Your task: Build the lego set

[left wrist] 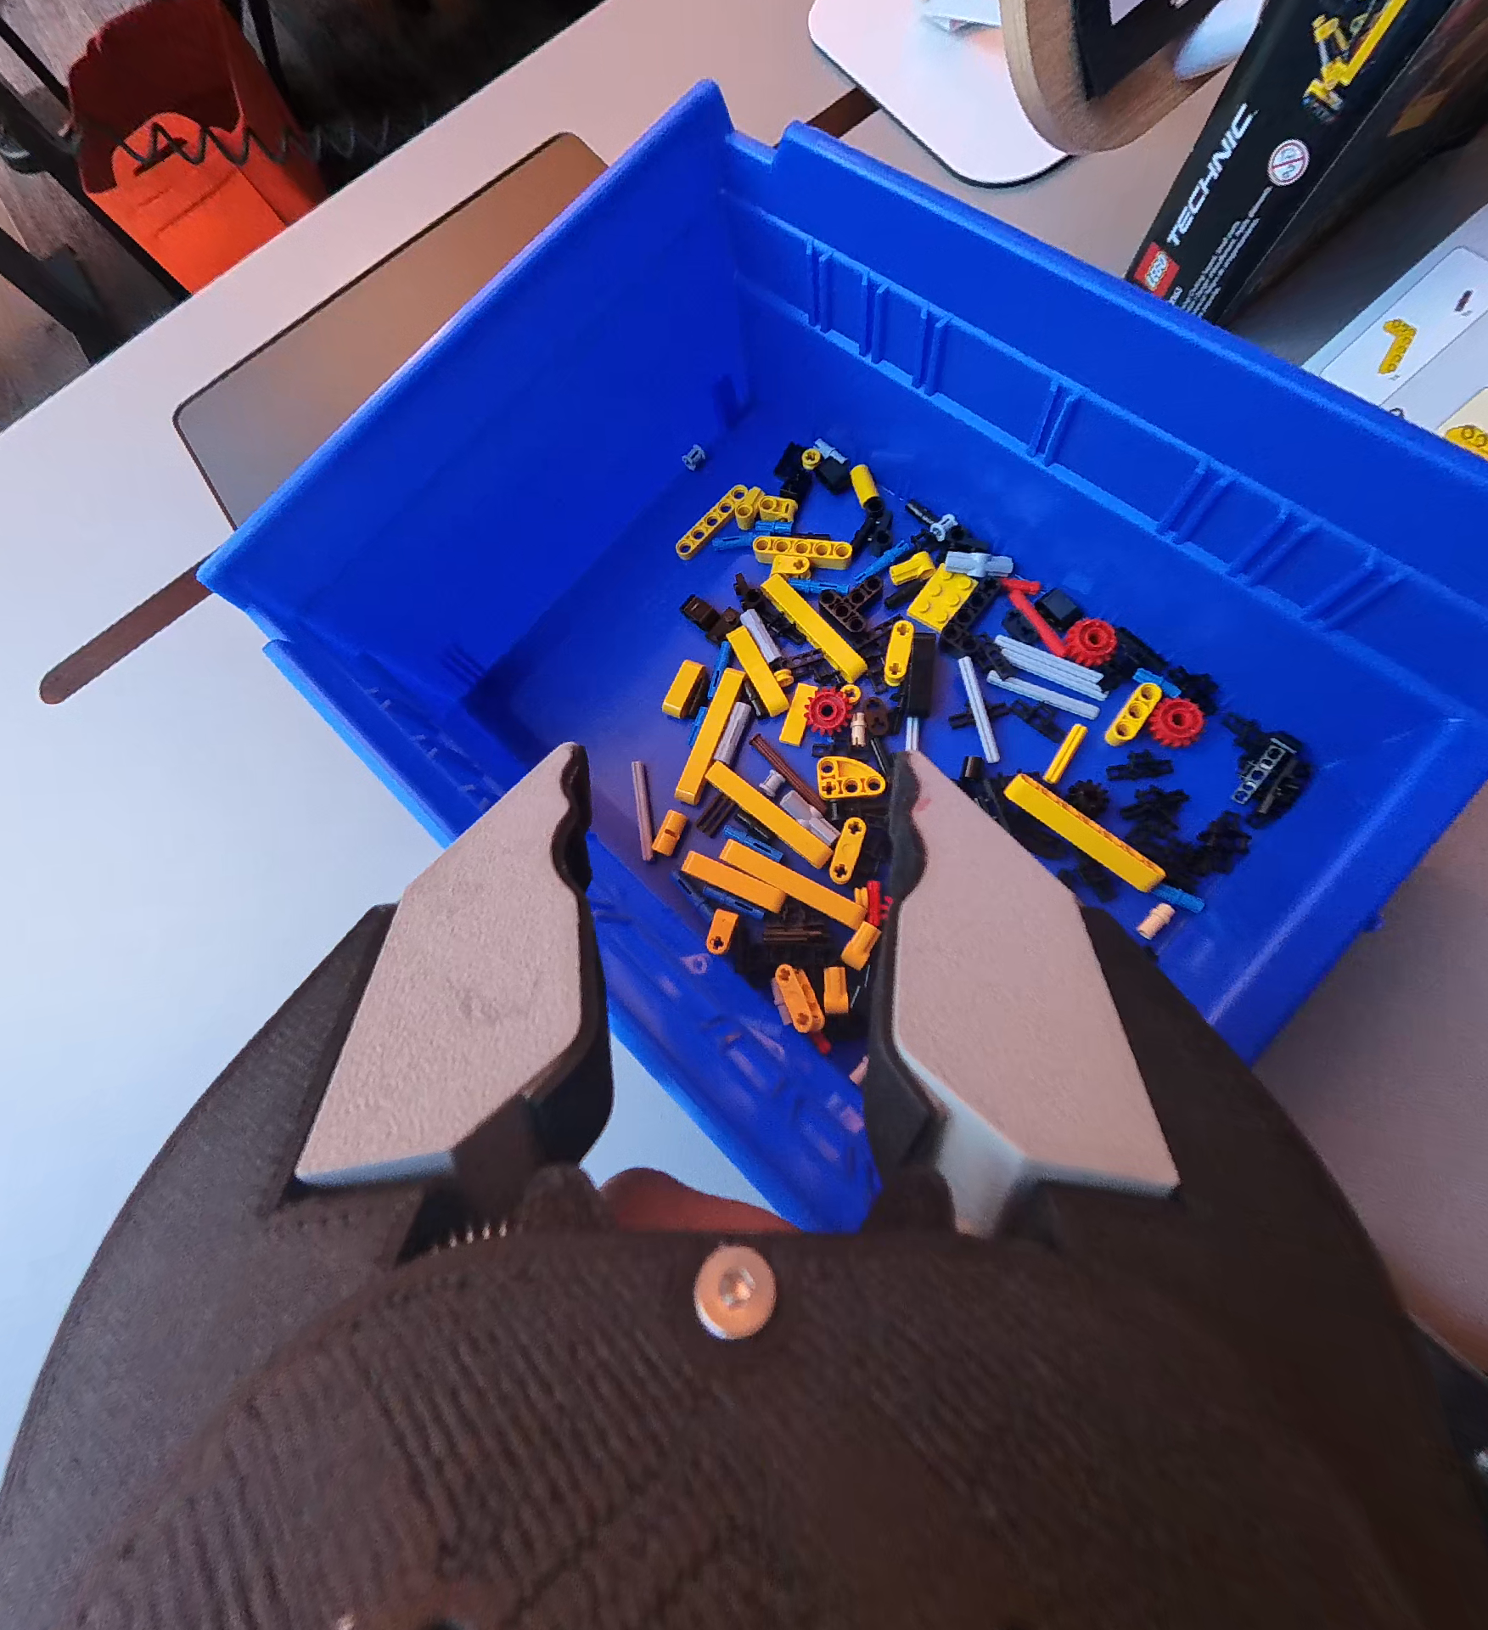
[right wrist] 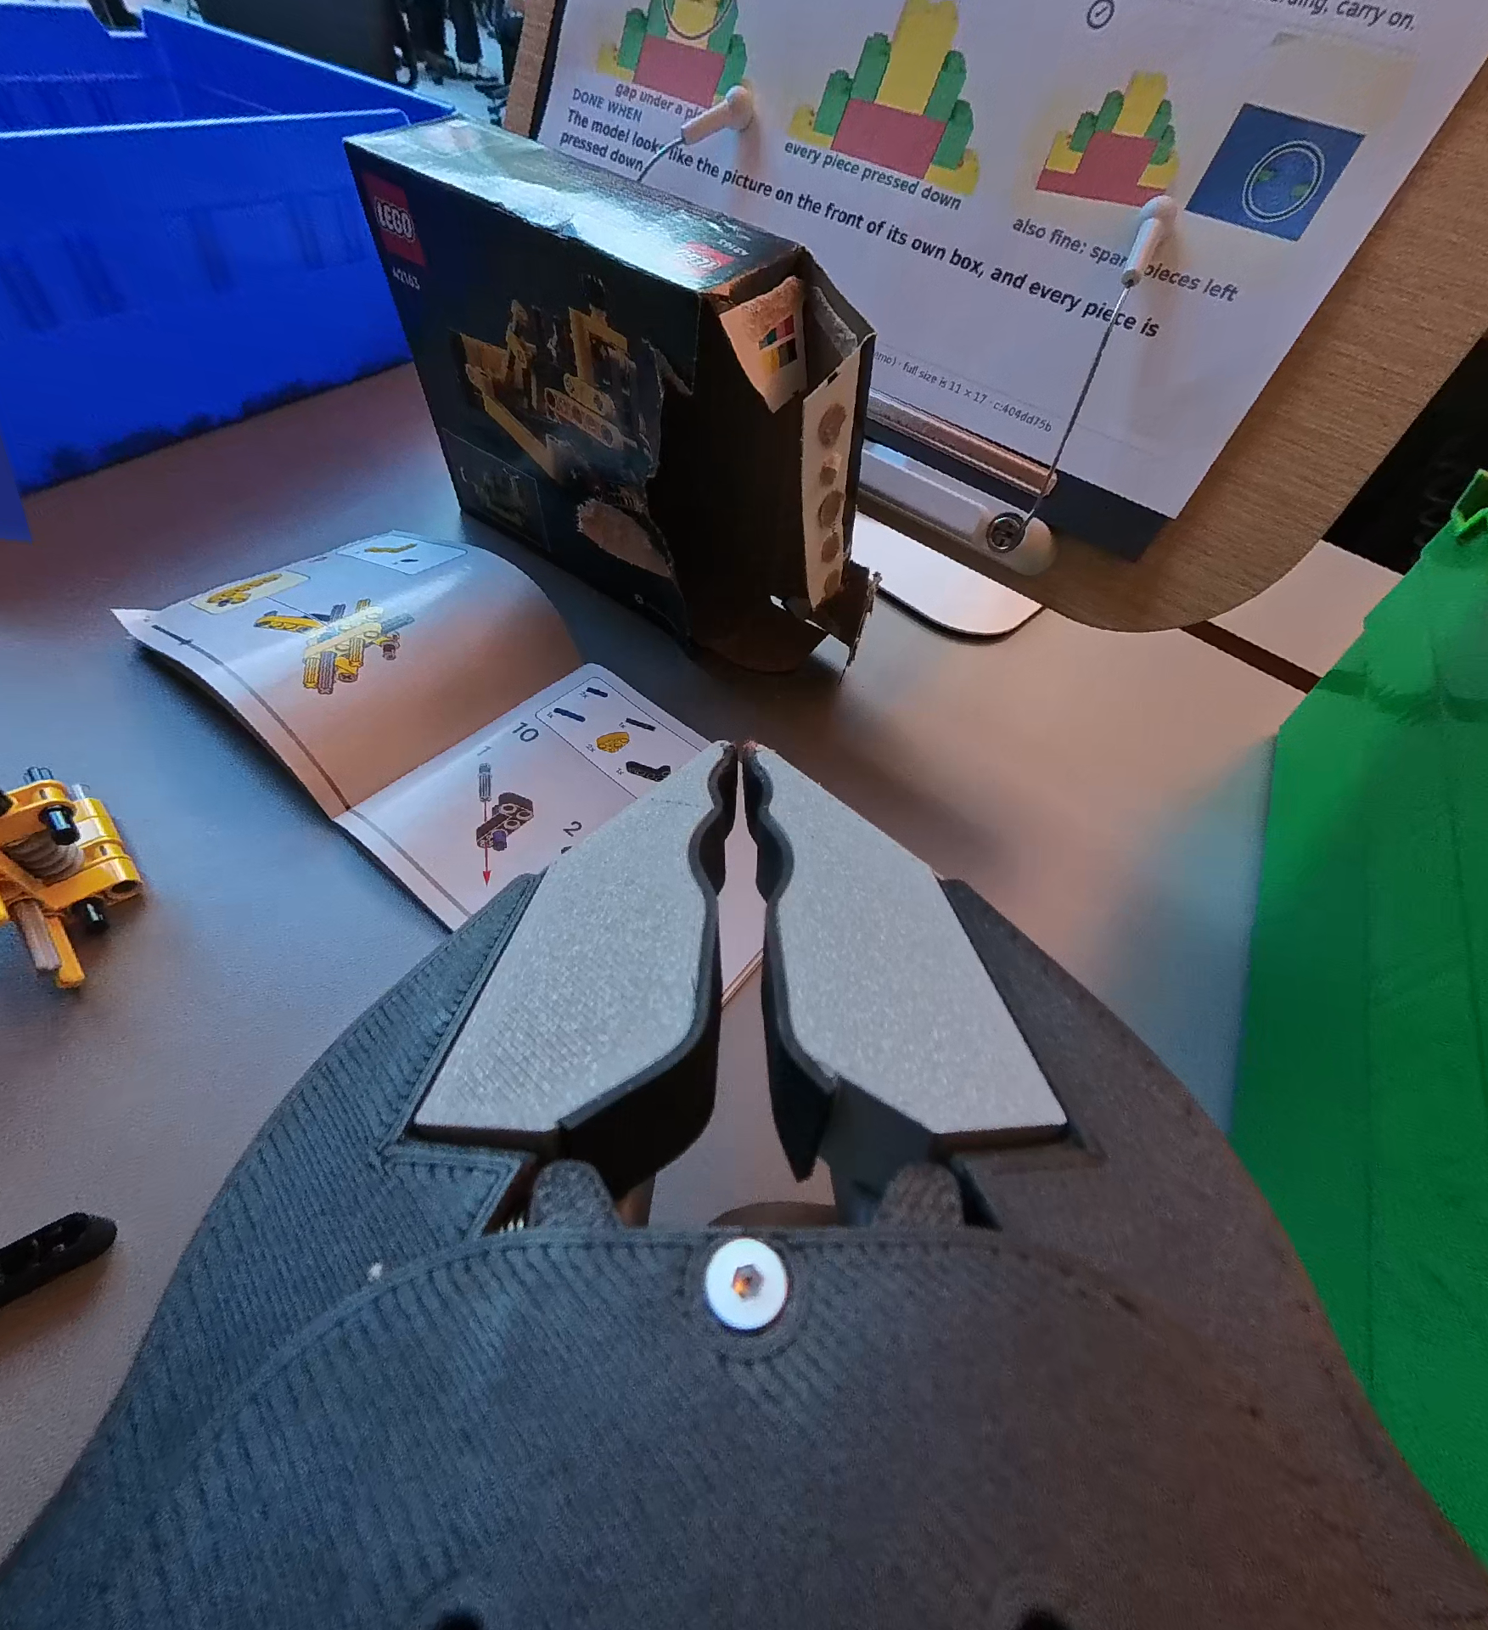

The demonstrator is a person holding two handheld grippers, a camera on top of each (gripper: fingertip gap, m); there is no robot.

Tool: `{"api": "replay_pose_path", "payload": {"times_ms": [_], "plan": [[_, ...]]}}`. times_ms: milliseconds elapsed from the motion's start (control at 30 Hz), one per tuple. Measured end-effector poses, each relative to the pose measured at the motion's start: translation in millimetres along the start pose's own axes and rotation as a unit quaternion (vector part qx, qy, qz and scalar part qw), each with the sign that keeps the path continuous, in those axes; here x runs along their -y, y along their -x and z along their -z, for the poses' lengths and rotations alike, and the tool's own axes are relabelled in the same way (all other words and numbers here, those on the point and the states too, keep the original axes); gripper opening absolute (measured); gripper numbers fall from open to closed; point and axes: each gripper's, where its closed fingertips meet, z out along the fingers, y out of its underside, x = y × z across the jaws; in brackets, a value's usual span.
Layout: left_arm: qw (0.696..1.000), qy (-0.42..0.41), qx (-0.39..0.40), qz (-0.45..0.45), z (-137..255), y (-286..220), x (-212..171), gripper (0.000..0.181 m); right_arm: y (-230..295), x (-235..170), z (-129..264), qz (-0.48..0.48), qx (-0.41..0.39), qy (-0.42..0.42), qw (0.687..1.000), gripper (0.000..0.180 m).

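Observation:
My left gripper is open and empty, held above the near rim of a blue bin. The bin holds several loose pieces: yellow beams, red gears, black pins and grey axles. My right gripper is shut with nothing between its fingers, hovering over the open instruction booklet on the dark table. A partly built yellow assembly with black pins lies at the left edge of the right wrist view. A black beam lies near it.
The dark set box stands behind the booklet; it also shows in the left wrist view. A wooden board with a printed sheet stands at the back. A green bin is close on the right. An orange bag sits beyond the table. The partly built yellow assembly lies around 15 centimeters away from my right fingertips.

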Motion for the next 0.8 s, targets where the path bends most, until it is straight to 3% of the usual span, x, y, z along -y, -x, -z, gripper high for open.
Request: {"api": "replay_pose_path", "payload": {"times_ms": [533, 800], "plan": [[1.000, 0.015, -0.015, -0.004, 0, 9, 18, 0.056, 3, 1, 1, 0.004, 0.007, -0.004, 1.000, 0.000], [0.996, 0.069, -0.039, -0.049, -6, -14, 0, 0.056, 5, 2, 1, 0.004, 0.014, -0.007, 1.000, 0.000]]}}
